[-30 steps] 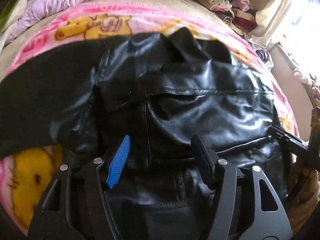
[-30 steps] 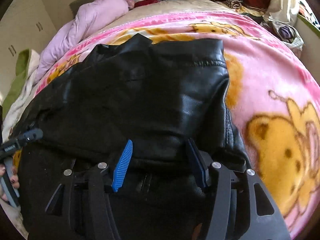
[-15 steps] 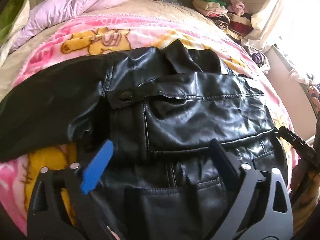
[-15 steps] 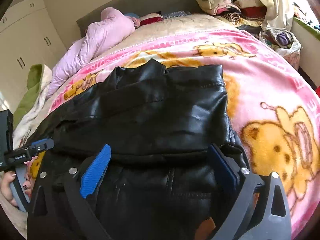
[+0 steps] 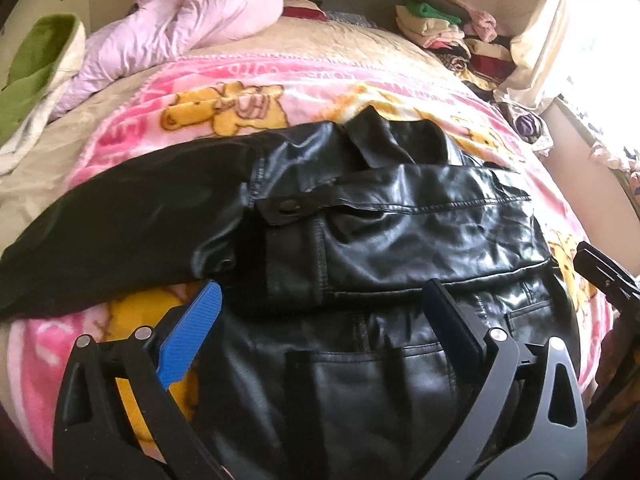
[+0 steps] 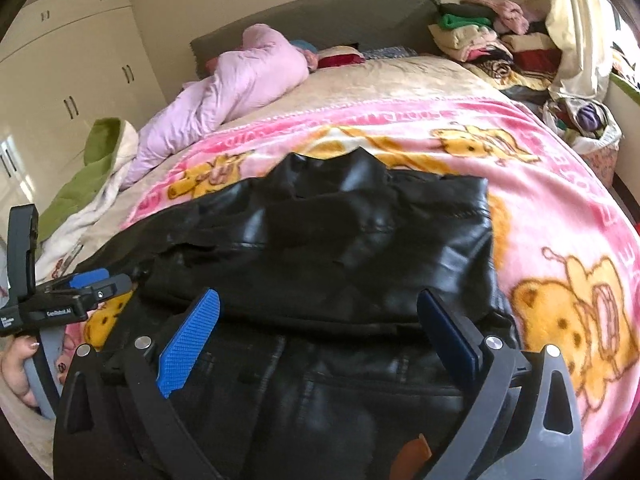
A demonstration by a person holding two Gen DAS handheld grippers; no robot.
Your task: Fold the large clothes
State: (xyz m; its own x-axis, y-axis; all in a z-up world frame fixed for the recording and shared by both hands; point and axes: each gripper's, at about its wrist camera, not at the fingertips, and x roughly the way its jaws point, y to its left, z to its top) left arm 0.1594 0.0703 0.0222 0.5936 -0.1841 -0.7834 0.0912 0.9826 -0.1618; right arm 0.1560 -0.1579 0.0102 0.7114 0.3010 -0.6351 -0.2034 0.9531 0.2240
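A black leather jacket (image 5: 400,240) lies folded over itself on a pink cartoon blanket (image 5: 248,92), one sleeve stretched out to the left. My left gripper (image 5: 320,300) hangs open above the jacket's near fold, nothing between its blue pads. The same jacket (image 6: 340,248) fills the middle of the right wrist view. My right gripper (image 6: 320,304) is open above its near edge and holds nothing. The left gripper (image 6: 88,284) shows at the left edge there, held by a hand (image 6: 20,364).
A lilac quilt (image 6: 240,80) and a green-and-white cover (image 6: 96,160) lie at the bed's far left. Stacked folded clothes (image 6: 480,36) sit at the far right by a curtain. A grey headboard (image 6: 320,16) and white wardrobes (image 6: 68,60) stand behind.
Both grippers opened wide, let go of the jacket's fold and rose away from it. The folded jacket stays lying on the blanket.
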